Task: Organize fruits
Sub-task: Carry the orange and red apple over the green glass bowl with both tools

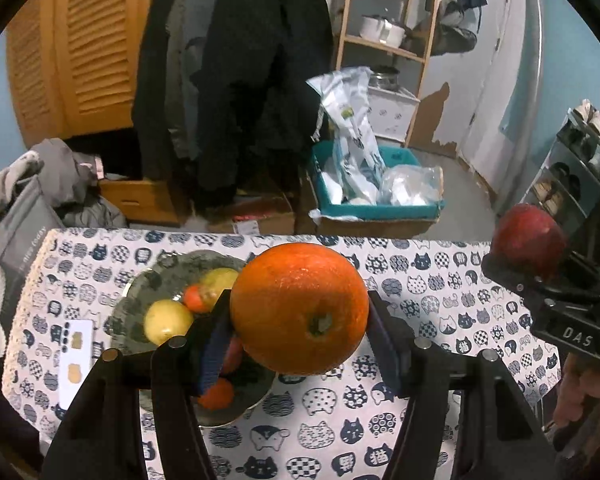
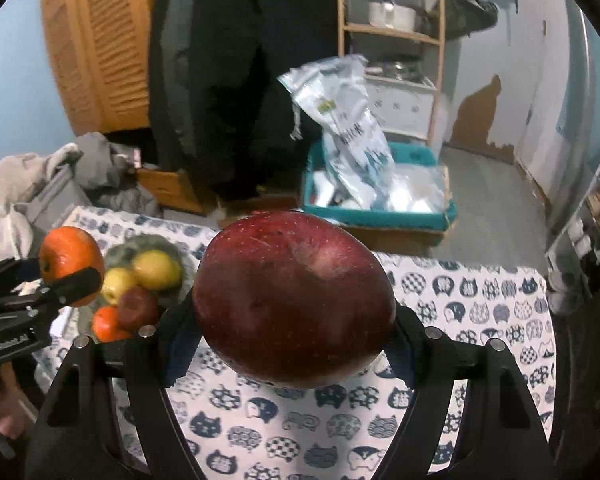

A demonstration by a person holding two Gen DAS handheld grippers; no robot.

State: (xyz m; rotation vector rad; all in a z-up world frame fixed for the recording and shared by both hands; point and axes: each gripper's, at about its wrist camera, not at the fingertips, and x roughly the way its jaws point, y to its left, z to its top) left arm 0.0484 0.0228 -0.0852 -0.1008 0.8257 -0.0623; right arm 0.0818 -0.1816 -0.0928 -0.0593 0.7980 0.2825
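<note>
My left gripper (image 1: 300, 312) is shut on a large orange (image 1: 300, 304), held above the cat-patterned tablecloth (image 1: 420, 280). My right gripper (image 2: 296, 316) is shut on a dark red apple (image 2: 292, 300), also lifted over the cloth. In the left wrist view the apple (image 1: 528, 240) and right gripper (image 1: 540, 276) show at the far right. In the right wrist view the orange (image 2: 70, 258) and left gripper (image 2: 66, 280) show at the left. A grey-green bowl (image 1: 168, 276) on the cloth's left side holds yellow fruits (image 1: 168, 320), small orange fruits (image 1: 216, 394) and a red one (image 2: 138, 306).
A white card (image 1: 76, 356) lies left of the bowl. Beyond the table's far edge stand a teal crate (image 1: 376, 208) with plastic bags, hanging dark coats (image 1: 236, 80), a wooden shelf (image 1: 384, 48) and a shoe rack (image 1: 580, 168). Grey clothes (image 1: 60, 184) pile at the left.
</note>
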